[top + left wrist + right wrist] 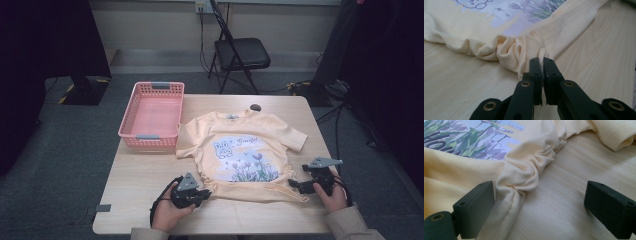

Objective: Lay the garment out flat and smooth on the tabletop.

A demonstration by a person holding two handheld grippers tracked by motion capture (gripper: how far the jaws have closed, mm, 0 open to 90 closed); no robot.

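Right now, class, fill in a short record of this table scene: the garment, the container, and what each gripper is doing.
garment: yellow T-shirt lying flat, printed side up, on the table
container: pink basket at the shirt's left, nothing in it
left gripper: shut, pinching the bunched hem
right gripper: open, one of its fingers against the hem's bunched corner
background: folding chair beyond the table

one t-shirt (240,150), one pink basket (153,131), one folding chair (240,52), two claws
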